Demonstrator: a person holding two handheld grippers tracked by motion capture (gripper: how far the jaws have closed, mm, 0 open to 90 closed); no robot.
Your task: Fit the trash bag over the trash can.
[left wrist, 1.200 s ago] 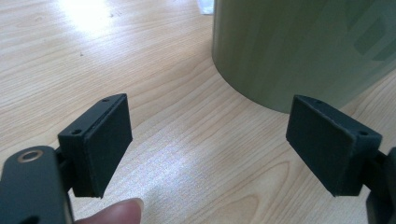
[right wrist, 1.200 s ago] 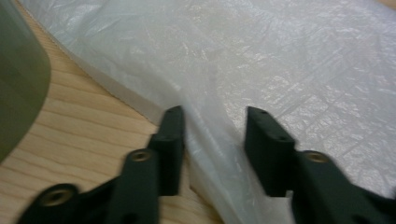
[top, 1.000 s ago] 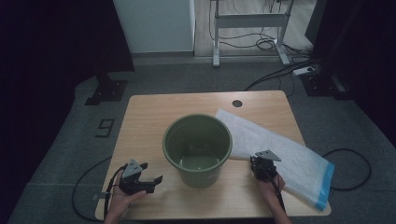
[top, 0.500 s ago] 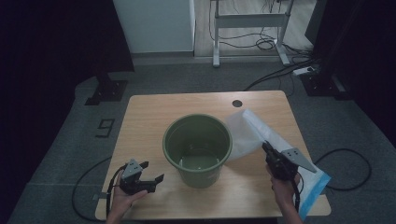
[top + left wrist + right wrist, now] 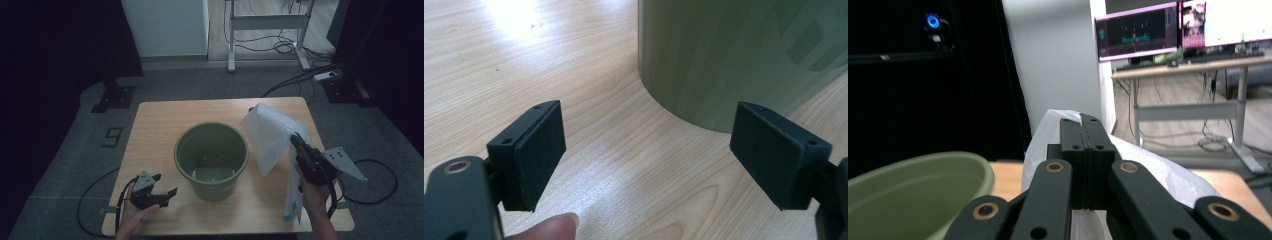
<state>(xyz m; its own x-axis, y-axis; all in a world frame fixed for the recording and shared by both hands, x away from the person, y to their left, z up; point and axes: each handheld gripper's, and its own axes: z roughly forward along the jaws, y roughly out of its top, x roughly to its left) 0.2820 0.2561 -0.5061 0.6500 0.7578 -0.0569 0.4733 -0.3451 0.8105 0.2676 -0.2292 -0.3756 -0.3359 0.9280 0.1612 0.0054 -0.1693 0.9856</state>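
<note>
A green bucket [image 5: 211, 157] stands upright in the middle of the wooden table [image 5: 160, 125]; its wall [image 5: 734, 55] fills the far part of the left gripper view. My right gripper [image 5: 299, 145] is lifted to the bucket's right and shut on a white plastic bag [image 5: 270, 132], which hangs from the jaws with a blue-edged end [image 5: 290, 212] near the table front. In the right gripper view the jaws are pressed together on the bag [image 5: 1168, 175], with the bucket rim [image 5: 913, 175] at the left. My left gripper [image 5: 162, 187] rests open near the front left, nothing between its pads [image 5: 531, 152].
A small dark hole [image 5: 251, 109] marks the table's far edge. Cables [image 5: 95, 200] trail off the front corners. A desk frame [image 5: 265, 30] and floor cables stand behind the table, monitors [image 5: 1173, 25] beyond it.
My right gripper has risen and swung right, lifting the bag off the table so that it hangs instead of lying flat. The left gripper has stayed put.
</note>
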